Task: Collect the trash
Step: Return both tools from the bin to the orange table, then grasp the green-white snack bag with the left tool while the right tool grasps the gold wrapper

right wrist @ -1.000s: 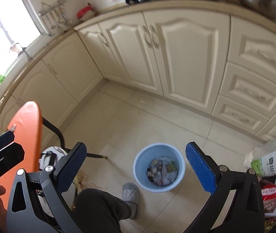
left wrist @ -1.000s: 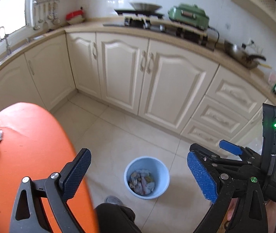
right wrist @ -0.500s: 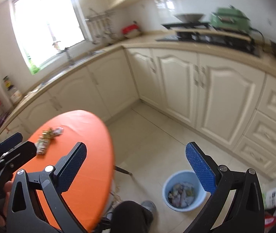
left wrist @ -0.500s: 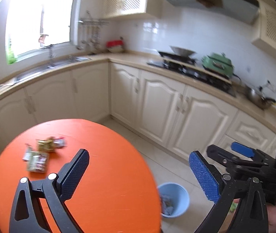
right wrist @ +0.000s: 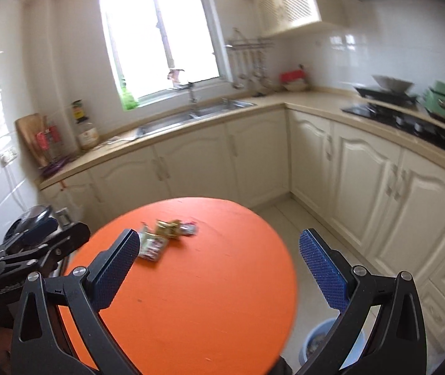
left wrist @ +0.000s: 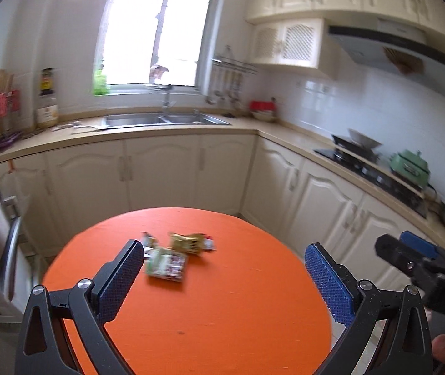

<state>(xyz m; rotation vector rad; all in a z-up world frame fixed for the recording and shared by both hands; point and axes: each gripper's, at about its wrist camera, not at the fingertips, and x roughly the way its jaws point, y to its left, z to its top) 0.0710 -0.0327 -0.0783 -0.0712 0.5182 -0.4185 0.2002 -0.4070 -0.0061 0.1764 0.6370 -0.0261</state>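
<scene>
Several snack wrappers lie on the round orange table [left wrist: 222,312]: a green and white one [left wrist: 167,264], a gold one [left wrist: 188,242] and a small one [left wrist: 149,240]. They also show in the right wrist view [right wrist: 152,247], with the gold one [right wrist: 167,227] behind. My left gripper [left wrist: 224,281] is open and empty, above the table's near half, wrappers ahead at its left finger. My right gripper [right wrist: 217,268] is open and empty over the table [right wrist: 191,297]. The blue trash bin [right wrist: 316,340] stands on the floor at the lower right, partly hidden.
Cream kitchen cabinets [left wrist: 159,172] and a counter with a sink [left wrist: 163,120] run behind the table. A stove with a green pot [left wrist: 410,164] is at the right. A dark appliance [right wrist: 31,222] stands left of the table. The other gripper shows at the right edge [left wrist: 425,268].
Both grippers have swung up and left from the bin on the floor to face the table and the wrappers. Both stay open and empty.
</scene>
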